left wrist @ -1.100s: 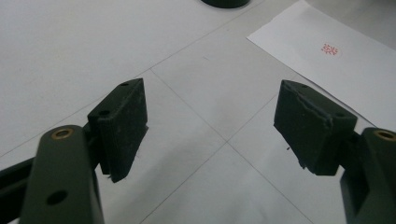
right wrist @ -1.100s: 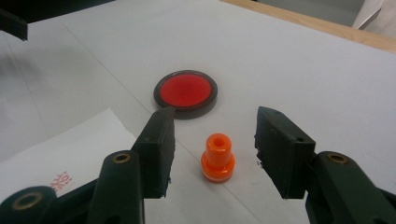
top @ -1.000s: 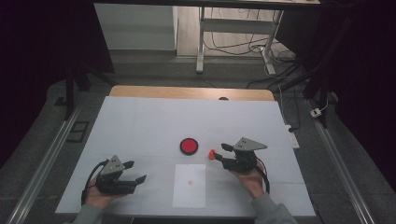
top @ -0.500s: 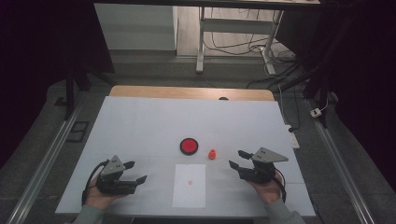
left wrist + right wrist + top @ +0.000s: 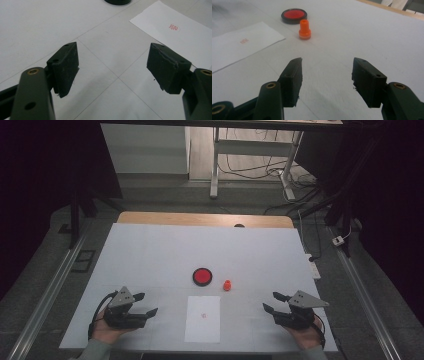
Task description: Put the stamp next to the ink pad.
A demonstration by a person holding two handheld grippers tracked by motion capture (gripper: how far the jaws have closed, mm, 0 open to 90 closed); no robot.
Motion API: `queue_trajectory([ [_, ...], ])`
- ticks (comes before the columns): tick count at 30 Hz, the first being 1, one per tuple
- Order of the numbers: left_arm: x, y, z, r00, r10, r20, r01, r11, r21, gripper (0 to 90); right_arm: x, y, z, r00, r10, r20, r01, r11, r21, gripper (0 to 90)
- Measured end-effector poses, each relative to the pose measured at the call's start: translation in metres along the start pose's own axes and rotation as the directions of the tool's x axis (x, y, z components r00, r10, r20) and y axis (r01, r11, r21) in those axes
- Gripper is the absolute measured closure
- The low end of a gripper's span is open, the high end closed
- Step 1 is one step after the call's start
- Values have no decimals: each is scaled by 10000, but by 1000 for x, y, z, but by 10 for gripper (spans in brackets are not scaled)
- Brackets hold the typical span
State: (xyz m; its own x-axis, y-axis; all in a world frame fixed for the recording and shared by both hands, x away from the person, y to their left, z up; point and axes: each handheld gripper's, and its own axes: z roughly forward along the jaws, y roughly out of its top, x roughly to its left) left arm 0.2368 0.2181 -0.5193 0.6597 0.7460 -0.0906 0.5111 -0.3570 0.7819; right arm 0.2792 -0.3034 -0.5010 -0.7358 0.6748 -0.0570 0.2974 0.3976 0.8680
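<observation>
We see the ink pad point(image 5: 117, 2) cut off by the top edge of the left gripper view, and the red mark on the paper sheet point(image 5: 202, 318) is too small to read. The orange stamp point(image 5: 227, 285) stands upright on the white table point(image 5: 150, 250), just beside the ink pad and apart from the sheet's far edge. We hold the right gripper point(image 5: 272, 301) near the table's right front corner, well apart from the stamp; its jaws have just been opening and stand released with nothing between them. The left gripper point(image 5: 145, 303) rests near the front left, jaws likewise released and empty. Bare table lies between both grippers and the sheet
</observation>
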Motion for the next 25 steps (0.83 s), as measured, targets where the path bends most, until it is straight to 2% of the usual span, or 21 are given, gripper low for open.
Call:
queue_trajectory([
  [25, 1, 0, 0, 10000, 22, 13, -22, 10000, 53, 259, -2, -2, 3, 9998, -13, -204, 15, 10000, 78, 421],
])
